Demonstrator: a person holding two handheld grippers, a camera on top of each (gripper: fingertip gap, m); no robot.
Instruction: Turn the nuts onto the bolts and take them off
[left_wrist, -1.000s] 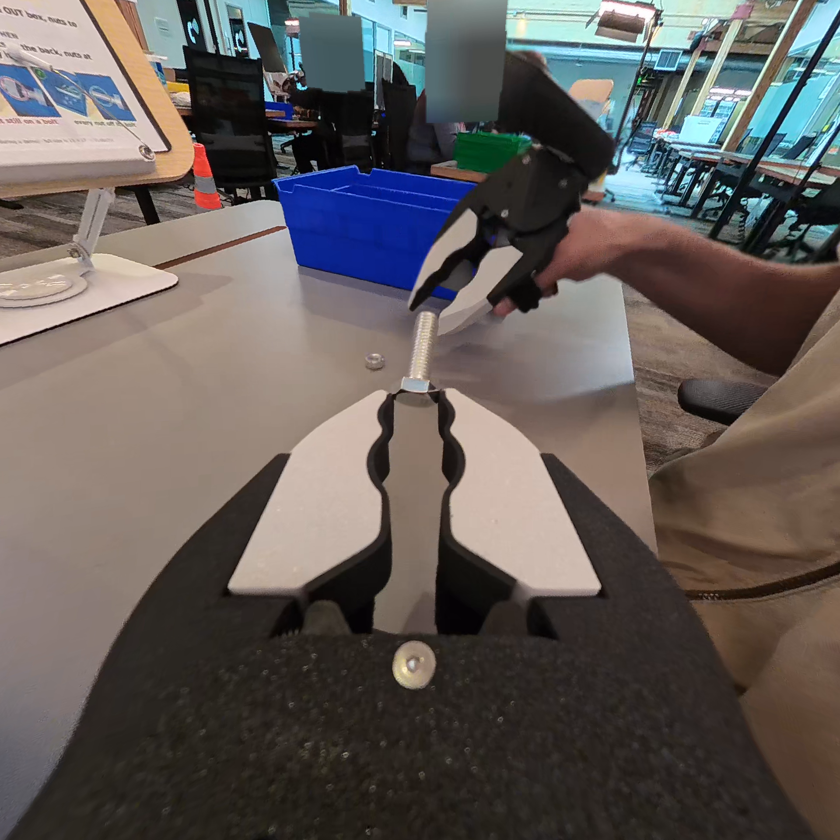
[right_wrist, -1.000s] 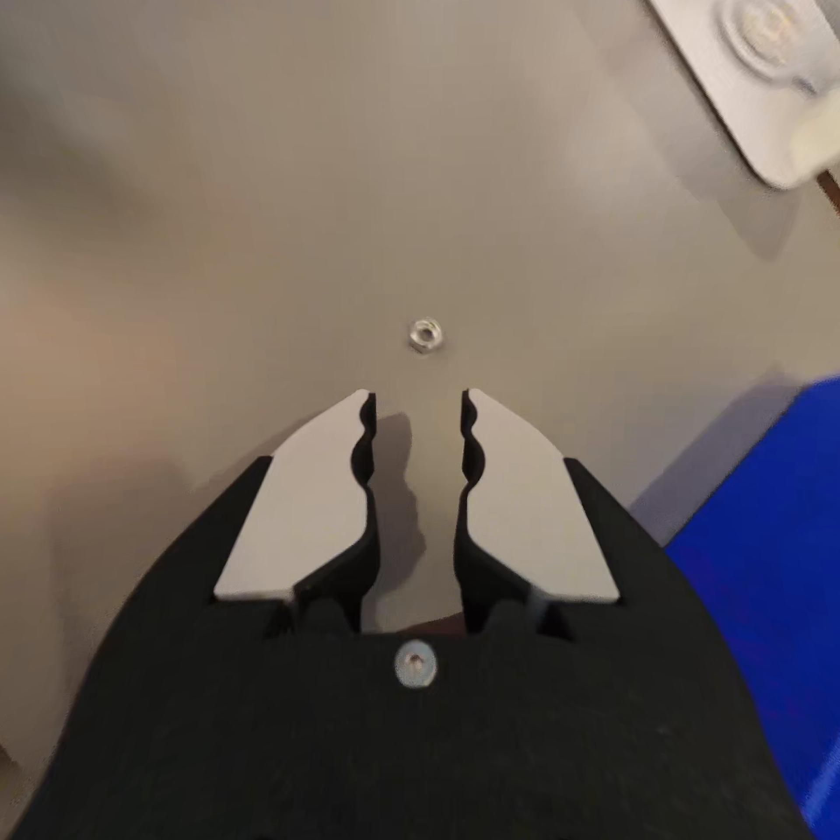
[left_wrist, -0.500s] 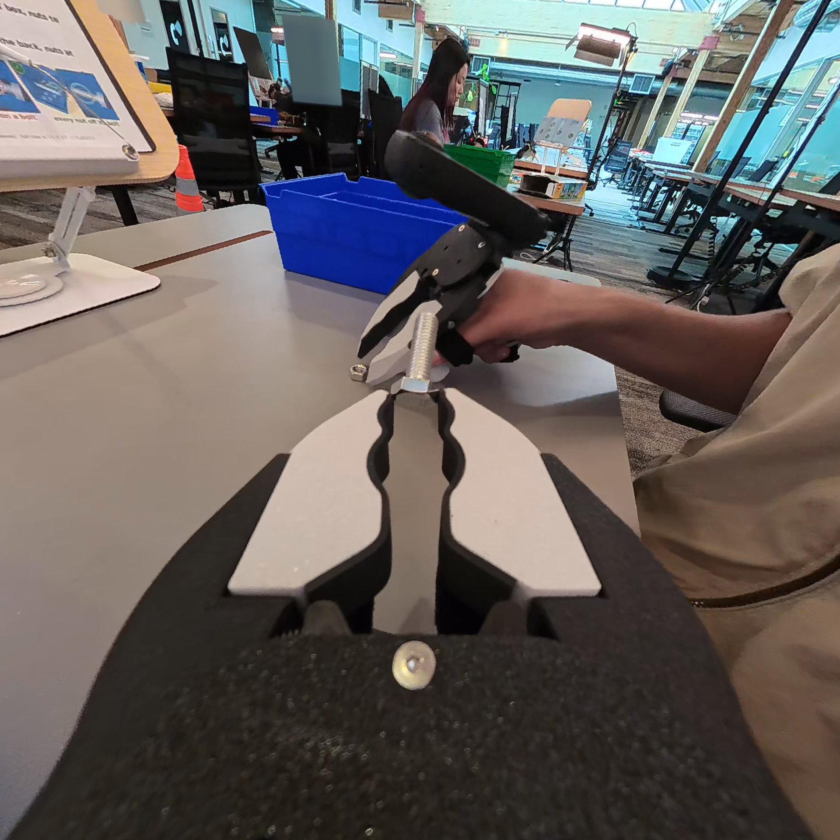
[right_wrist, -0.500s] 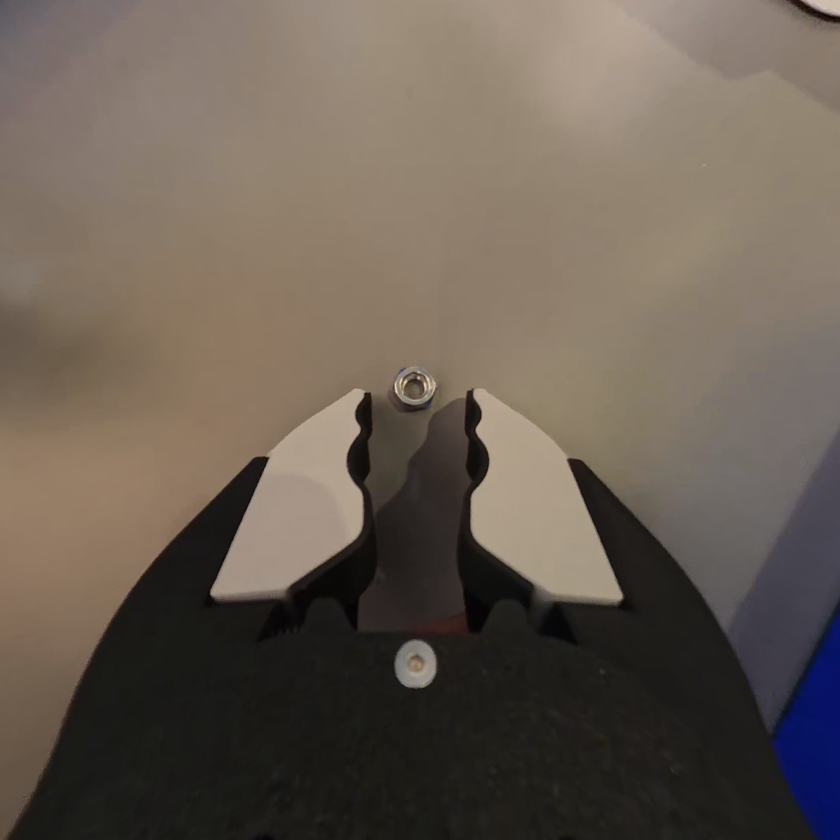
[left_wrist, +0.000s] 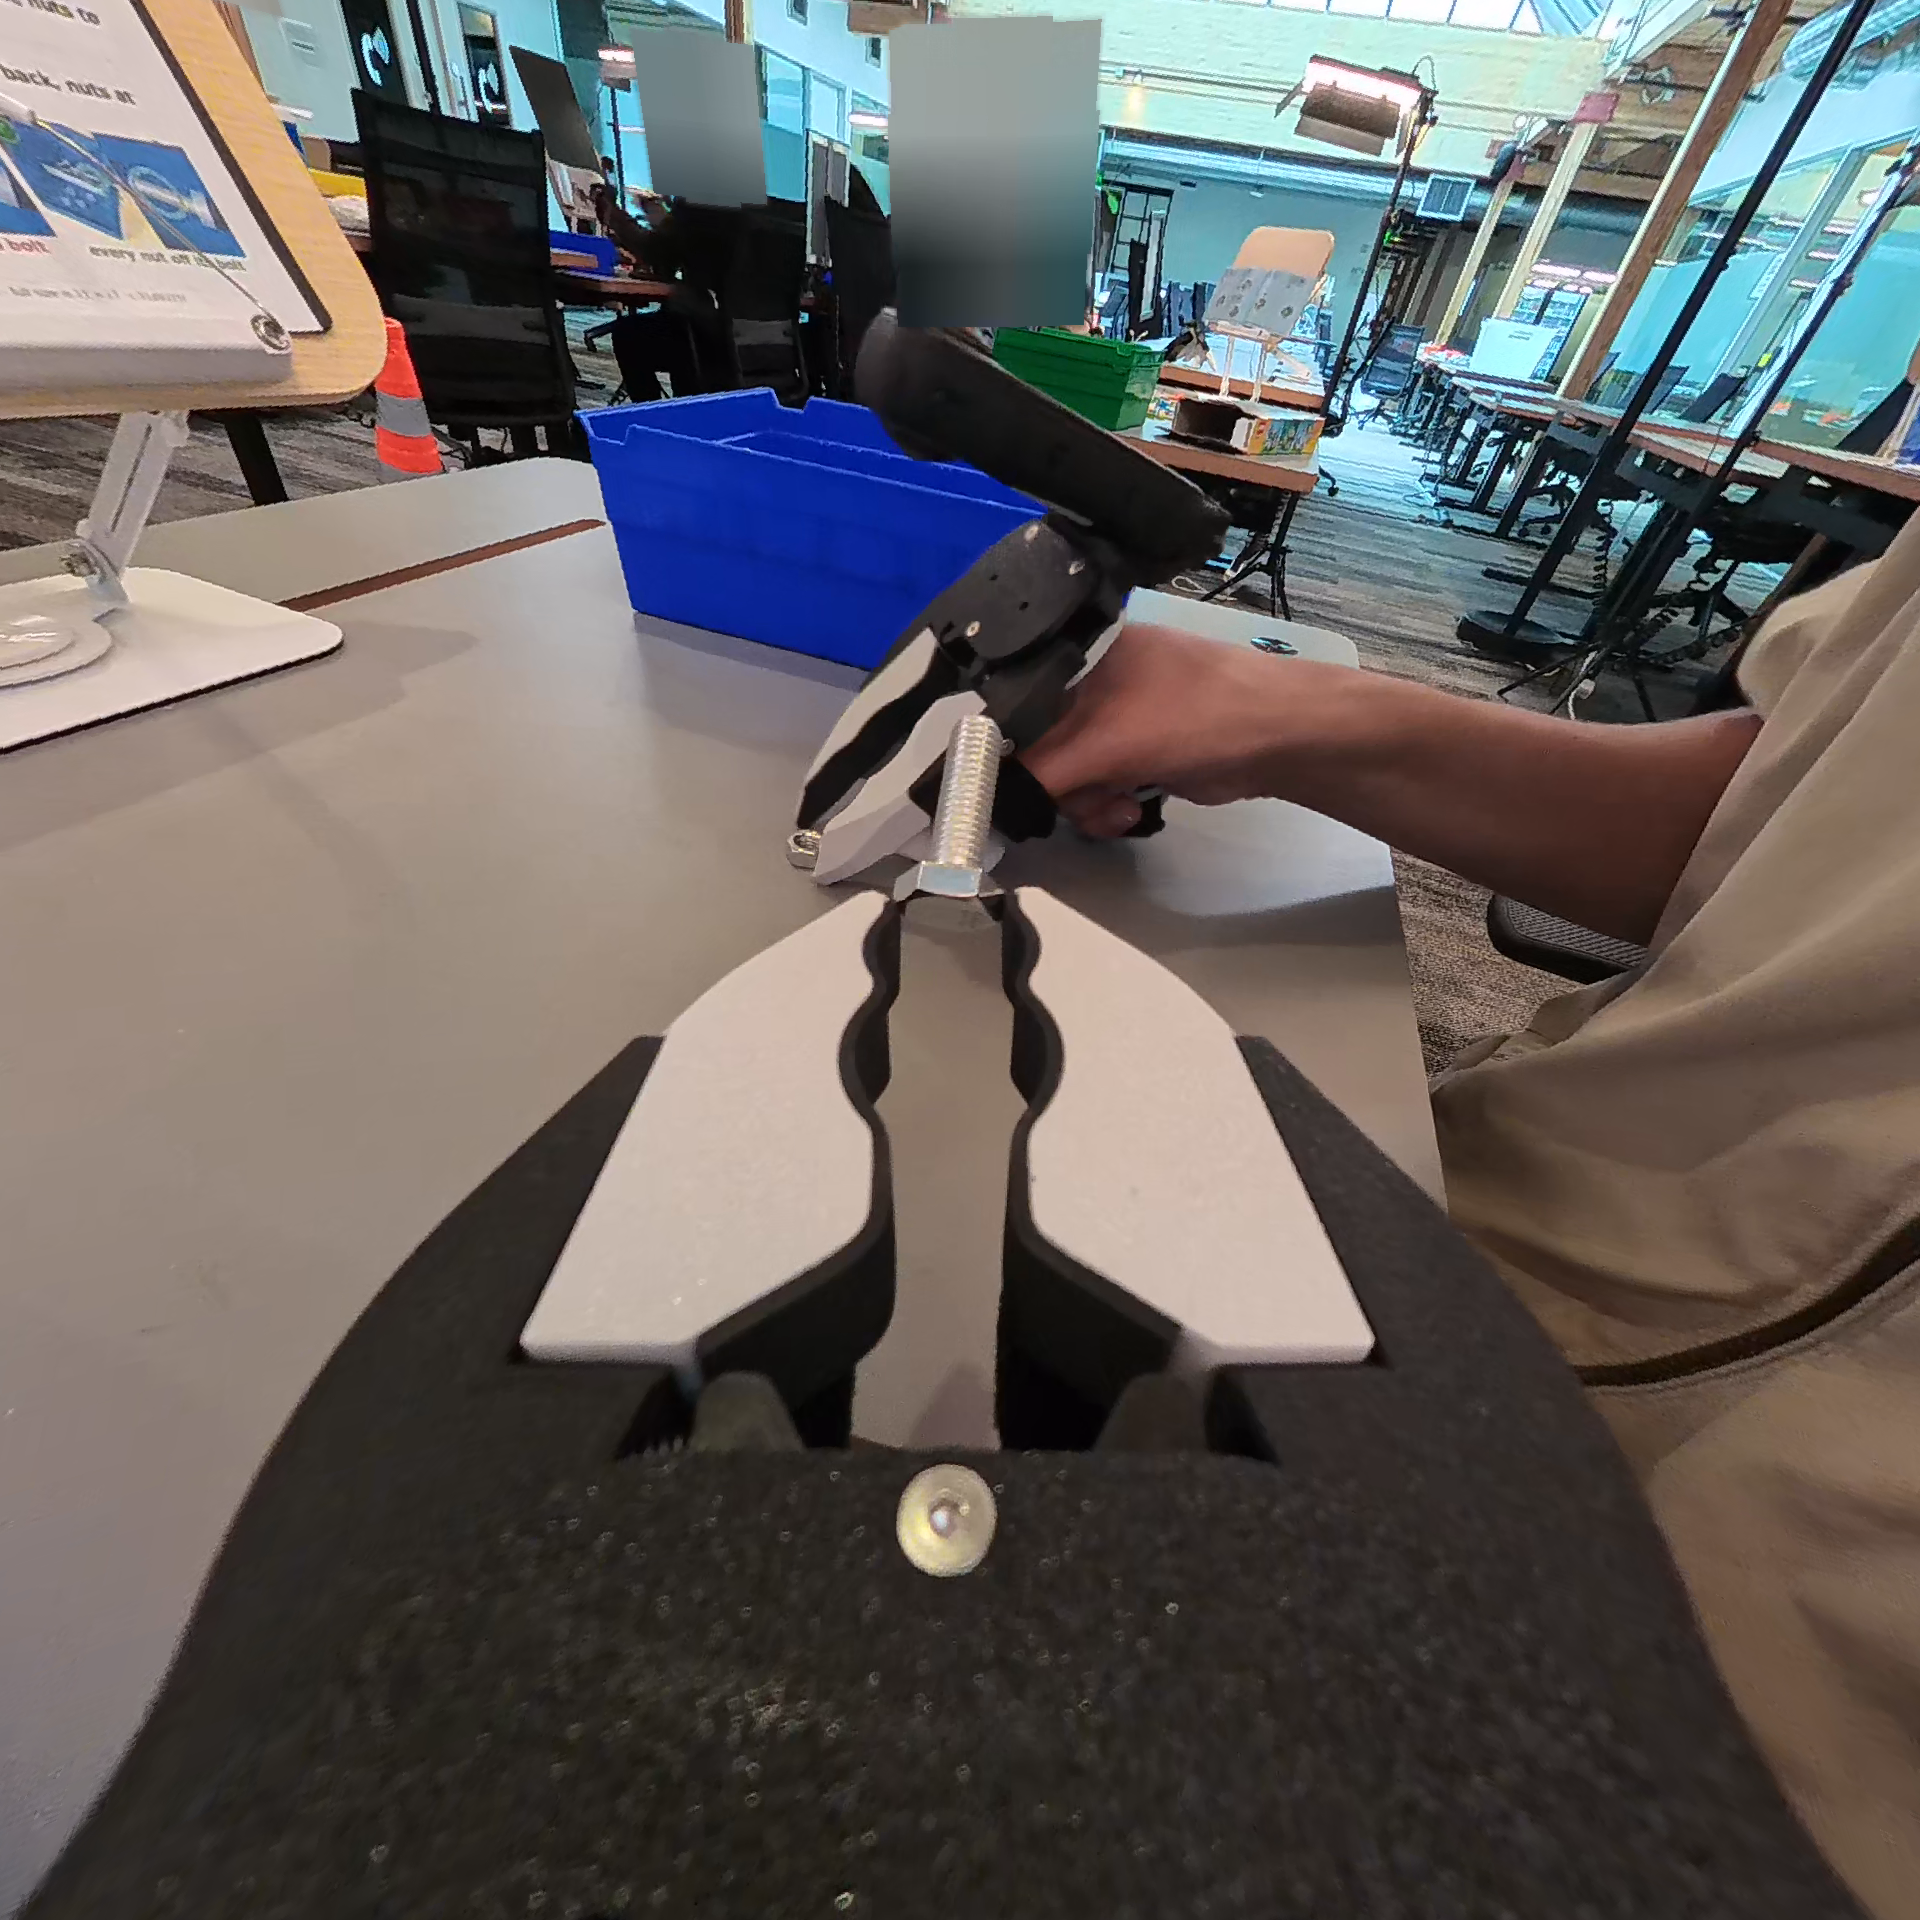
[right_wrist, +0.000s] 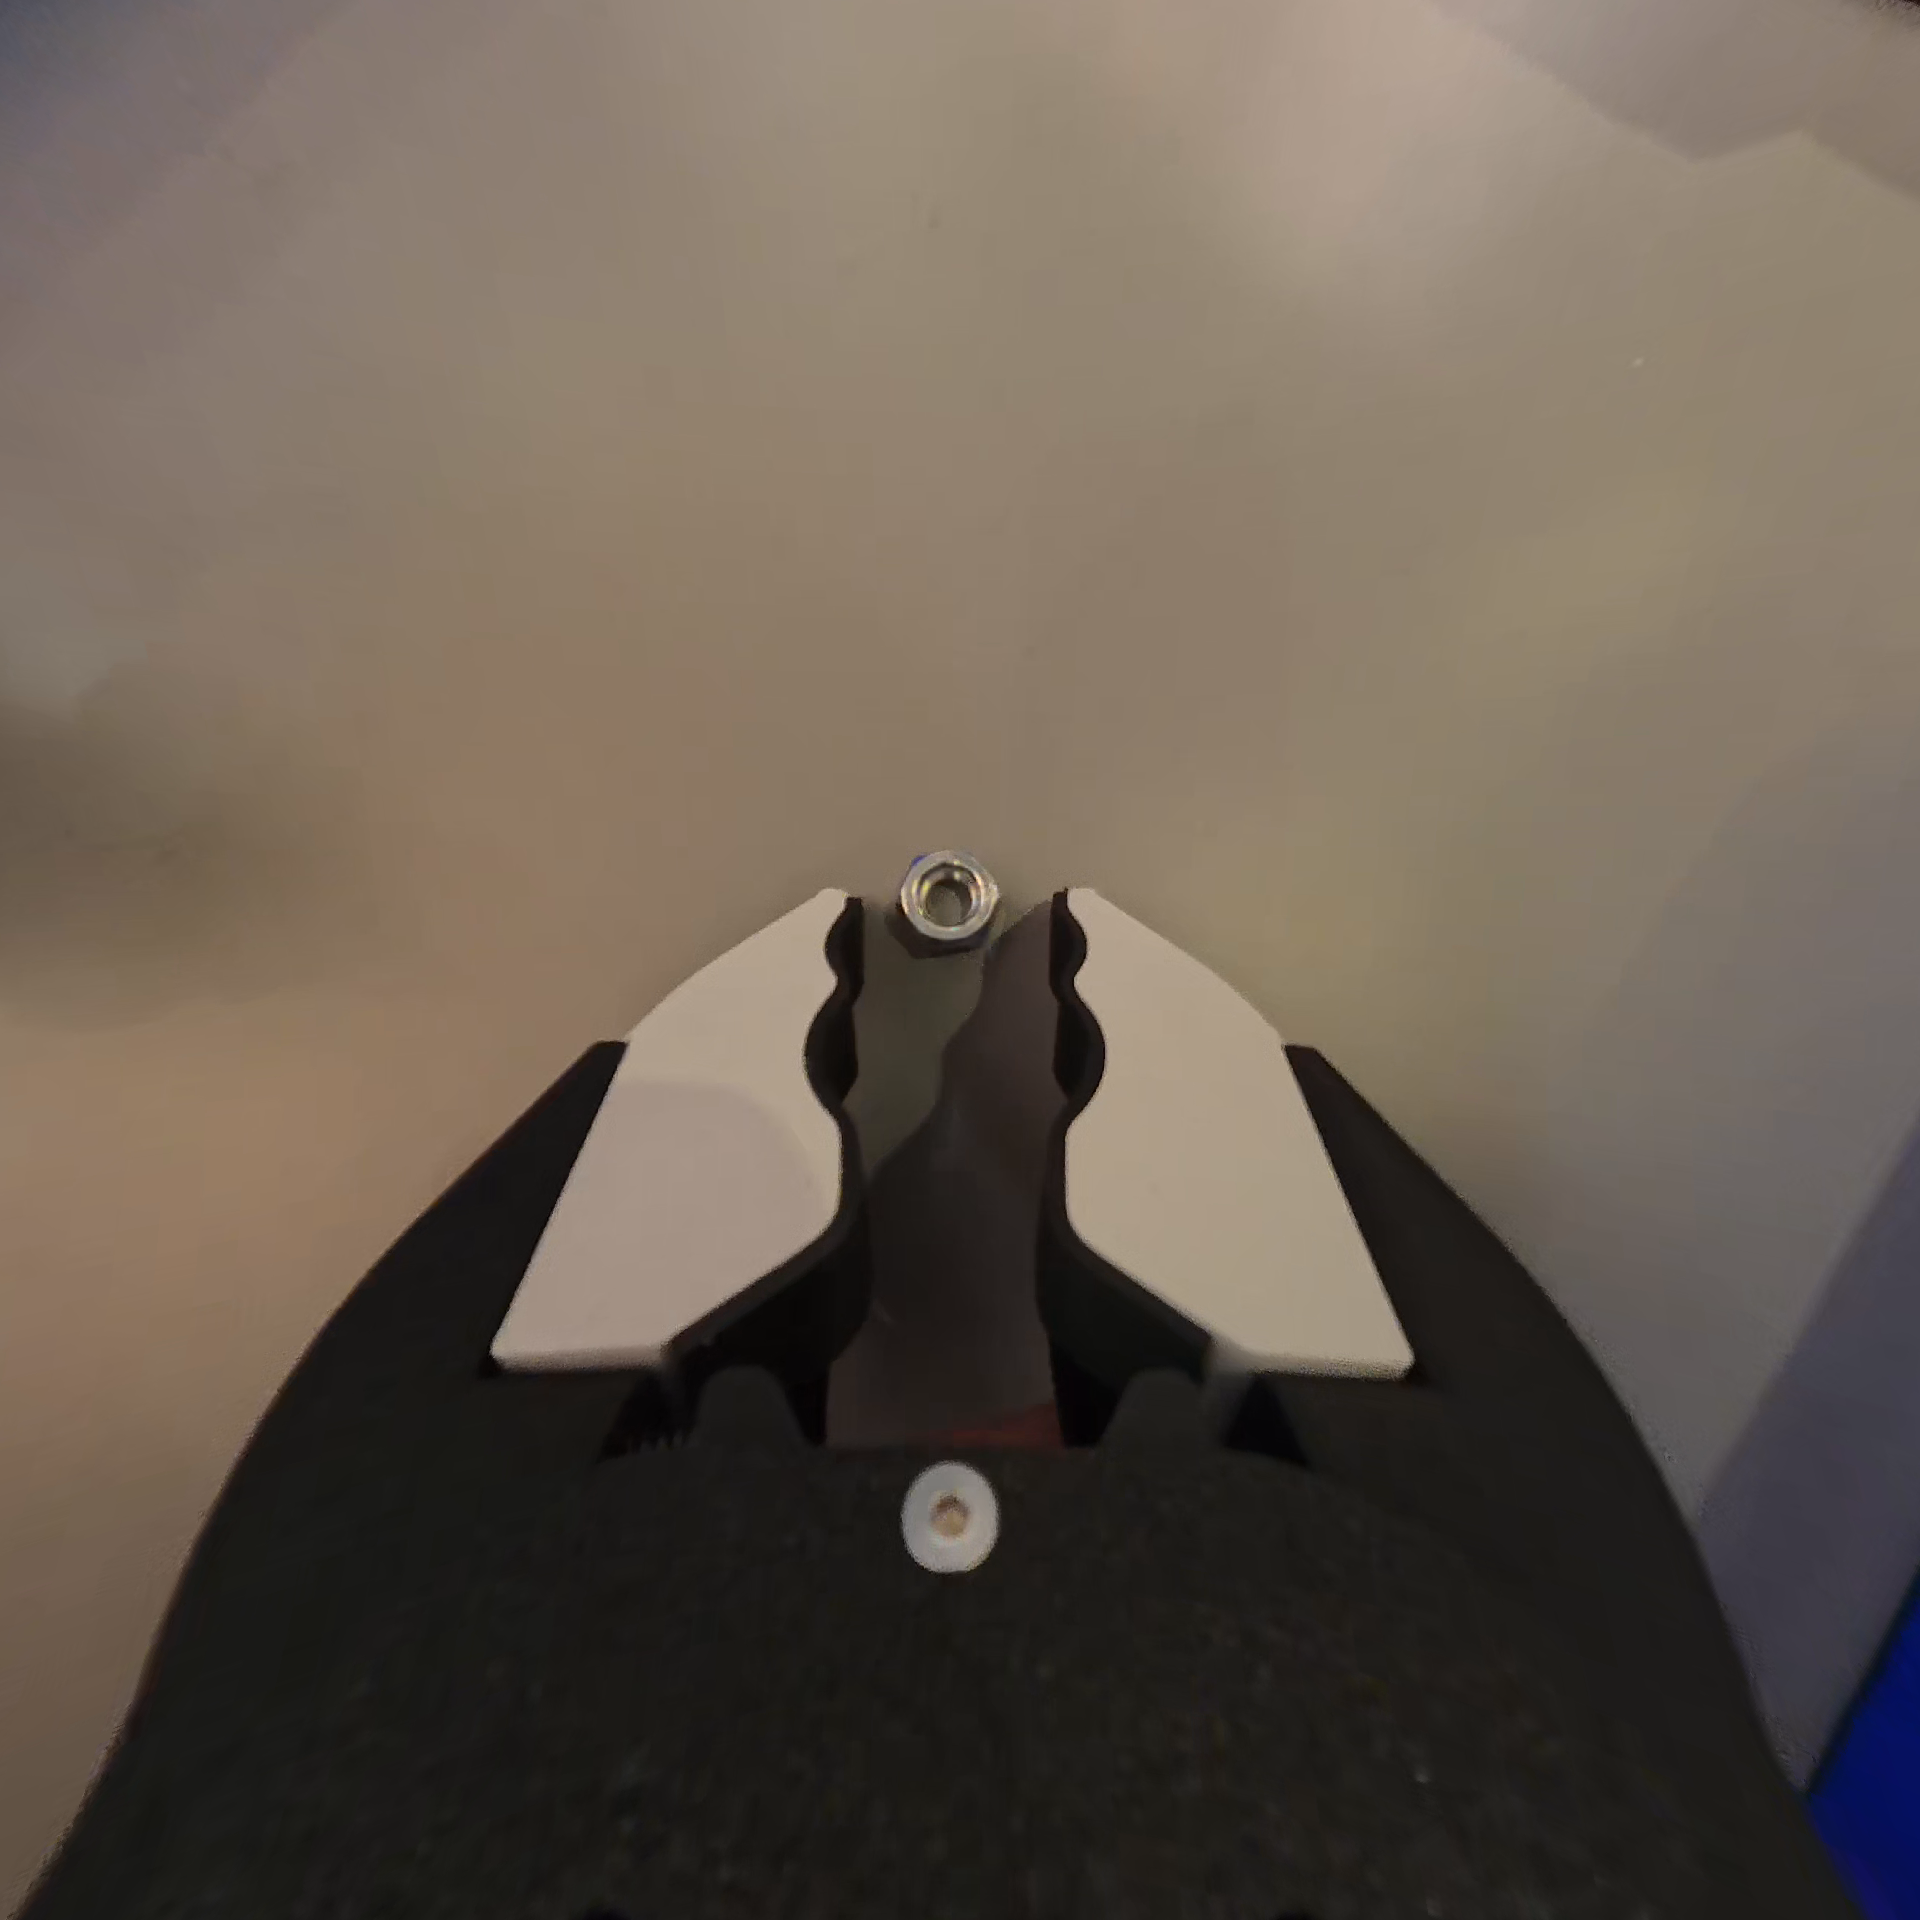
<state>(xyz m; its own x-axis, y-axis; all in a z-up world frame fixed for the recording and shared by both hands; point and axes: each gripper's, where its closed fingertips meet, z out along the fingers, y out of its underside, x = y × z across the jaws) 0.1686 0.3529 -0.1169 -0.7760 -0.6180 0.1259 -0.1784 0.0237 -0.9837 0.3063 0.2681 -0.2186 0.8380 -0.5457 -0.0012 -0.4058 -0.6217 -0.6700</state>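
Observation:
My left gripper is shut on the hex head of a silver bolt, which stands upright with its threaded end up. A small silver nut lies flat on the grey table. My right gripper is open and low over the table, its fingertips on either side of the nut without touching it. In the left wrist view the right gripper points down at the table just behind the bolt, with the nut at its tip.
A blue bin stands behind the right gripper and shows at the right wrist view's edge. A white stand holding an instruction board is at the far left. The table's right edge is near a person's forearm. One gripper's finger ends stand about 20 cm off the other's.
The right gripper came down from above the bolt to the table and closed in on the nut, which now lies between its fingertips. The left gripper kept holding the bolt.

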